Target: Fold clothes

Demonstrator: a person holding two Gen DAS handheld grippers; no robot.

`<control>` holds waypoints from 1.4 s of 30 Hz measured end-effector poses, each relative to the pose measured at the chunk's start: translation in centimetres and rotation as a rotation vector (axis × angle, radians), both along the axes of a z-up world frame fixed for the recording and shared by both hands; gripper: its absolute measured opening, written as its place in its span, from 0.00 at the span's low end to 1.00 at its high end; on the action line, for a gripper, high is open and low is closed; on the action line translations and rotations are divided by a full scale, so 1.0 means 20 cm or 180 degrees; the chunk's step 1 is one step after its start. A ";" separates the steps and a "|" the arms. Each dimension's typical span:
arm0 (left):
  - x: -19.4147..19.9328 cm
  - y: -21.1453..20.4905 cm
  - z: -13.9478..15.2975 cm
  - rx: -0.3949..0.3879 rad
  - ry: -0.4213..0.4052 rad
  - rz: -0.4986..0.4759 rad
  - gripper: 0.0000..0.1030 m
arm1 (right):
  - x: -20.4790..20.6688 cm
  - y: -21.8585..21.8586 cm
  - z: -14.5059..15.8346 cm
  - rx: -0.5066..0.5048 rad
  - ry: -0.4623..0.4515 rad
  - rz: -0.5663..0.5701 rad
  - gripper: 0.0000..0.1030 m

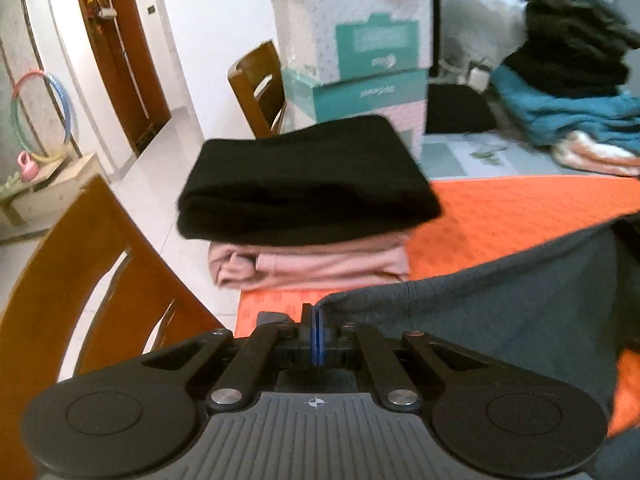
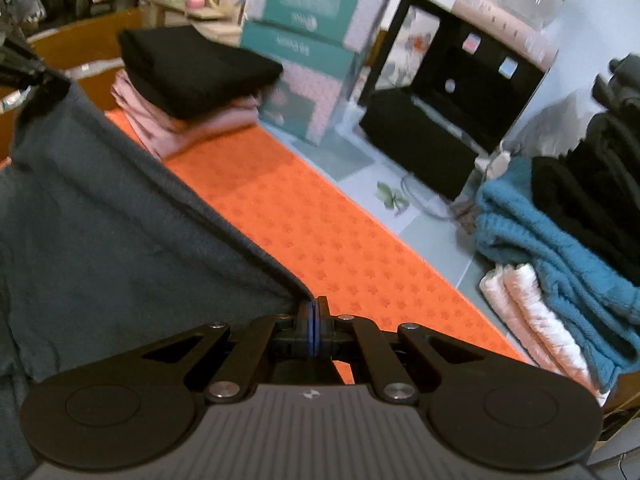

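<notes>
A dark grey garment (image 1: 500,312) hangs stretched between my two grippers above the orange mat (image 1: 520,216). My left gripper (image 1: 317,314) is shut on its left corner. My right gripper (image 2: 313,308) is shut on its other corner, with the grey garment (image 2: 120,220) spreading away to the left over the orange mat (image 2: 320,232). A folded black garment (image 1: 304,188) lies on a folded pink garment (image 1: 320,264) at the mat's far left end; the black one (image 2: 192,68) and pink one (image 2: 160,128) also show in the right wrist view.
A pile of teal, white and dark clothes (image 2: 560,216) lies at the right; the pile (image 1: 568,92) shows in the left view too. Teal and pink boxes (image 1: 360,44) and a black appliance (image 2: 452,100) stand behind the mat. Wooden chairs (image 1: 80,280) stand at the left table edge.
</notes>
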State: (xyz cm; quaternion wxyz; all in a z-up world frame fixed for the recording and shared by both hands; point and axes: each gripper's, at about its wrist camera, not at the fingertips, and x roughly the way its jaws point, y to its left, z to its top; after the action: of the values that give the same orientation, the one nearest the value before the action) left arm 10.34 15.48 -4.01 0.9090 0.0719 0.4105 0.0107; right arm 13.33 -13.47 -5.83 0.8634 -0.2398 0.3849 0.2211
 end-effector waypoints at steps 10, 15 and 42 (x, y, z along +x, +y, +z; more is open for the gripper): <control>0.21 -0.01 -0.22 -0.0076 0.0186 0.0109 0.11 | 0.15 0.03 -0.25 -0.0310 0.0466 0.0047 0.01; 0.17 0.09 -0.16 -0.0345 0.0174 0.0241 0.32 | 0.14 0.03 -0.24 -0.0261 0.0513 -0.0014 0.06; -0.87 0.50 -0.22 -0.1327 0.0671 0.1465 0.48 | -0.64 -0.30 0.04 0.0529 0.0753 -0.1102 0.33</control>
State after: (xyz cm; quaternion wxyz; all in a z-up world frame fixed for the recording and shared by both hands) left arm -7.12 25.48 -8.48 0.8303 -0.2097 0.5012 0.1240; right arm 0.60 -19.40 -5.09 0.8541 -0.0705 0.4994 0.1271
